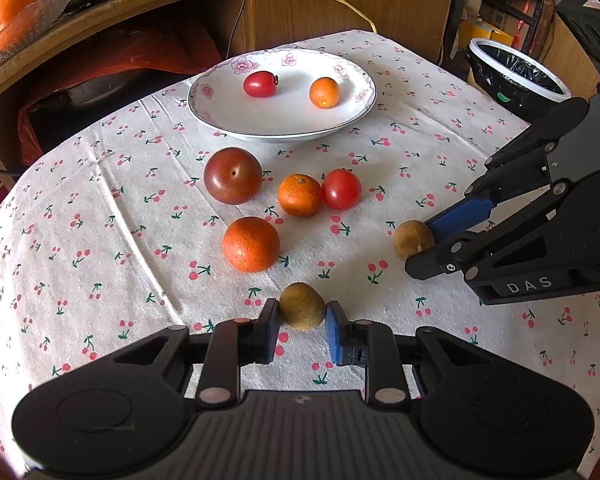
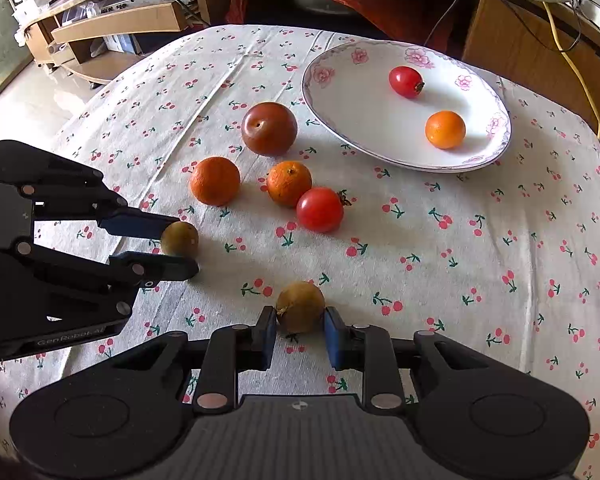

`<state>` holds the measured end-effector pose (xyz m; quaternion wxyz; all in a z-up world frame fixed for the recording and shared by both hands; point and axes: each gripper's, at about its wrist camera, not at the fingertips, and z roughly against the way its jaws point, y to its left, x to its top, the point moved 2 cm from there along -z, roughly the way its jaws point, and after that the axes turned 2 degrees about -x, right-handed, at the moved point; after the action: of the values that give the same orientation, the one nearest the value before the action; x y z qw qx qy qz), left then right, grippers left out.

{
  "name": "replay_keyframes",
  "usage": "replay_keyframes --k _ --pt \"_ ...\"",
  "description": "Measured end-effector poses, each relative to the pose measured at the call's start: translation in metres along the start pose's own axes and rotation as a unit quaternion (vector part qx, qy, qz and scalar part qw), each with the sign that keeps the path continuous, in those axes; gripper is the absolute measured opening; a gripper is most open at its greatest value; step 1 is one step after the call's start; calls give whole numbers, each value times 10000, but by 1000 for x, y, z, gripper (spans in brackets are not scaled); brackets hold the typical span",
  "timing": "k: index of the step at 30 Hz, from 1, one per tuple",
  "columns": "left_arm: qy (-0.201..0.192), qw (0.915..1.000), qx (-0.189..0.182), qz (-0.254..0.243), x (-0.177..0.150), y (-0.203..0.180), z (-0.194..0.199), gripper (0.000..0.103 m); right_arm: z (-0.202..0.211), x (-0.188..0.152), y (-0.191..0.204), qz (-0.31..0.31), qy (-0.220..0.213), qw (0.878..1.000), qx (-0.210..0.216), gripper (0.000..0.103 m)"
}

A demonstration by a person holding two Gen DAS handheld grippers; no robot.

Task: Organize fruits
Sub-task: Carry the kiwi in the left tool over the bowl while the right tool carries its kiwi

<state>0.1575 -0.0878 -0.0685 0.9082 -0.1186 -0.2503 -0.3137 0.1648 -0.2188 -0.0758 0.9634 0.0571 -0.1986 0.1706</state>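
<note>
A white flowered plate at the far side of the cherry-print table holds a red cherry tomato and a small orange. On the cloth between the plate and me lie a dark red plum, two oranges and a red tomato. My left gripper is shut on a small brown fruit that rests on the cloth. The right gripper is shut on a second brown fruit, also seen from the side in the left wrist view.
A wooden desk with loose cables stands behind the table. A black-lined bin sits past the table's right edge. Large oranges lie on a shelf at the far left. Bare cloth stretches left of the fruit.
</note>
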Motion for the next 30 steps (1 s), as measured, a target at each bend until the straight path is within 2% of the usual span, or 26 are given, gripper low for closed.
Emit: replay_keyframes --k 12,30 --pt "-131 9999 28 58 13 3 7 33 10 13 -4 -62 -209 9998 -12 20" --pt "-572 9980 272 89 69 18 13 33 20 49 -25 -221 -615 9978 -126 20"
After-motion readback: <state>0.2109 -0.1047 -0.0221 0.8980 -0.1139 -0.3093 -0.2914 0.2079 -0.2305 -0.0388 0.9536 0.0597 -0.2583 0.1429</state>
